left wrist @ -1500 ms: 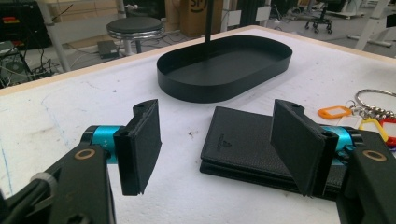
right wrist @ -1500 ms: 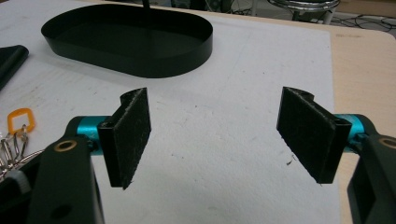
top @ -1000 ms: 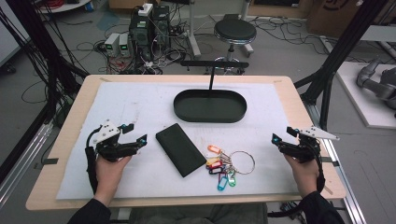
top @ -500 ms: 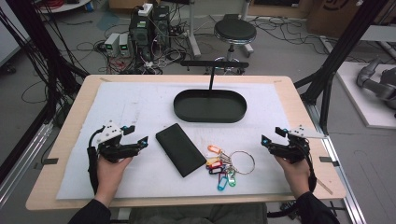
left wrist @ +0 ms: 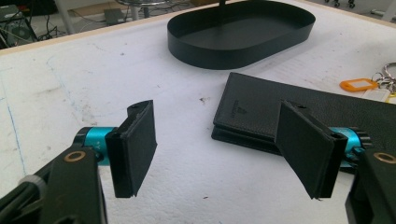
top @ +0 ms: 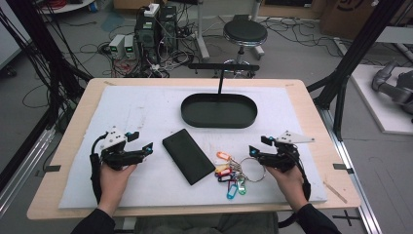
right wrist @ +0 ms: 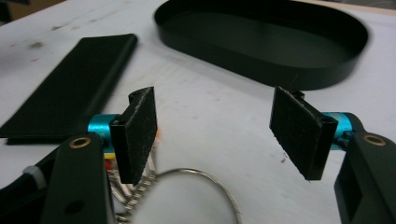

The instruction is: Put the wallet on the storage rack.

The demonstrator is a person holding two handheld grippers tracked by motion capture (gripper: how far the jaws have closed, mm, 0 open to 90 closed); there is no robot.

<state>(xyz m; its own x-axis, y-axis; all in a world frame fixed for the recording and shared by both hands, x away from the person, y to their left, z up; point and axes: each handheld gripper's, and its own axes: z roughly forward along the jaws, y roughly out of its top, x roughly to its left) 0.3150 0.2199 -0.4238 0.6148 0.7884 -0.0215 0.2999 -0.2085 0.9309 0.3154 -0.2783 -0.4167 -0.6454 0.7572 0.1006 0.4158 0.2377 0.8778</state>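
Observation:
A black wallet [top: 188, 156] lies flat at the middle of the white mat, its near corner just right of my left gripper [left wrist: 224, 149]. A bunch of keys with coloured tags [top: 231, 175] and a wire ring [top: 253, 168] lies to the wallet's right. My left gripper [top: 142, 141] is open on the mat, left of the wallet and pointing at it. My right gripper [top: 259, 145] is open too, at the ring's right side. In the right gripper view the ring [right wrist: 205, 186] curves just below the open gripper [right wrist: 219, 135]; nothing sits between its jaws.
A black oval tray [top: 219, 110] stands empty behind the wallet, and a thin black post rises at its far rim. The tray [right wrist: 261, 37] is straight ahead of the right gripper. The mat covers a wooden table [top: 311, 112] with edges all round.
My right gripper has slid left, up to the key ring. My left gripper has edged right, towards the wallet. Both stay open; the wallet and keys have not moved.

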